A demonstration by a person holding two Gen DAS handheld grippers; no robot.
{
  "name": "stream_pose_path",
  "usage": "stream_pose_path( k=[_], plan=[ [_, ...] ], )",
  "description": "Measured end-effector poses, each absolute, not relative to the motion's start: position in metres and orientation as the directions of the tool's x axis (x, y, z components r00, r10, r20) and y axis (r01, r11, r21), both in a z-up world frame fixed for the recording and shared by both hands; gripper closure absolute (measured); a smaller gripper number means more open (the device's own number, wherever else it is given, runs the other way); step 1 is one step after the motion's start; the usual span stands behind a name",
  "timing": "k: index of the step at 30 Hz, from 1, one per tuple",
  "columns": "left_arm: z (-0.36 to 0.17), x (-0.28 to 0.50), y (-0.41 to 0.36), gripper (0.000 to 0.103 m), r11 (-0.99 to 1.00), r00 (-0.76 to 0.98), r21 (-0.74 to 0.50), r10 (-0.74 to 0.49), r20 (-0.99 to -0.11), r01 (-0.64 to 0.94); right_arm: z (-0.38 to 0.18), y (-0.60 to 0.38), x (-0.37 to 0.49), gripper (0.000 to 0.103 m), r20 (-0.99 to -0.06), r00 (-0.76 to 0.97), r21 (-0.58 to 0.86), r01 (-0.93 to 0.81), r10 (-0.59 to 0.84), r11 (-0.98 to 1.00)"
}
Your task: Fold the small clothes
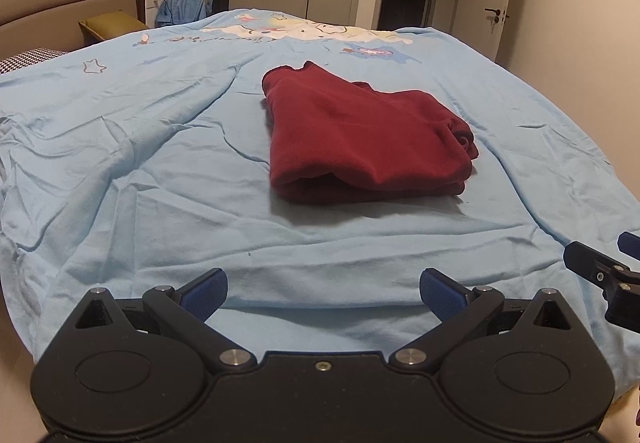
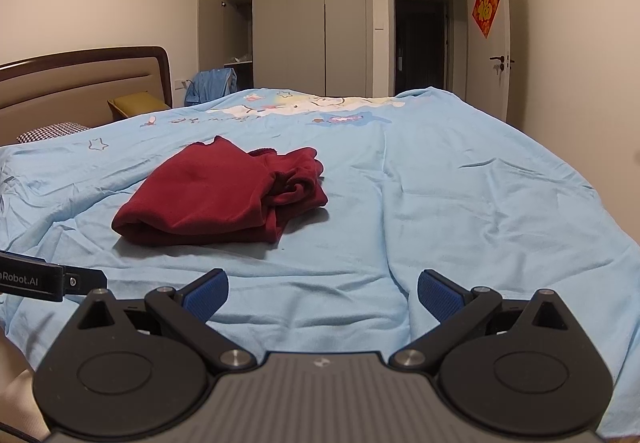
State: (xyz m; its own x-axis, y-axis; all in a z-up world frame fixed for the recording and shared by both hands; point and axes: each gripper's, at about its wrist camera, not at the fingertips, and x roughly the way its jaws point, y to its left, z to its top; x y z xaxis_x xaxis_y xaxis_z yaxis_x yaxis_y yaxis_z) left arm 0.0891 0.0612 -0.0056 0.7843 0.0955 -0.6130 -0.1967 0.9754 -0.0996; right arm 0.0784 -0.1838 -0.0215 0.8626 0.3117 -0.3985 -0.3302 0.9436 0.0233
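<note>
Bedroom light is dim and warm, and nearest to me the pale blue bedspread [image 1: 160, 171] runs wrinkled right up under both tools. My left gripper [image 1: 323, 293] hangs low over the near edge of the bed with its jaws spread wide and nothing between the blue pads; my right gripper [image 2: 322, 293] sits the same way, jaws wide and empty, just beside the left one, whose body pokes into the right wrist view at the left edge. Farther out, well apart from both tools, the dark red garment [image 1: 360, 139] lies on the middle of the bedspread, already doubled into a thick, roughly square bundle with a rounded fold facing me. From the right wrist view its far right side [image 2: 296, 179] looks bunched and loose rather than flat. I judge the folding nearly finished, with both tools drawn off the cloth. If anything is left, the next move calls for reaching forward to the bunched edge, pinching it and tucking or smoothing it level. Beyond the bed stand the wardrobe [image 2: 308, 23] and a dark doorway [image 2: 420, 43].
</note>
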Motion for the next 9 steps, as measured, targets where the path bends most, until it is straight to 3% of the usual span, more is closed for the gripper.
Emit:
stream_pose_path(
  k=[9],
  plan=[
    [-0.0075,0.0914,0.0621,0.001,0.975,0.779,-0.100,0.095,-0.620,-0.198,-0.0236,-0.1831,0.0809,0.000,-0.411,0.856,0.027,-0.332,0.313,0.943]
  ],
)
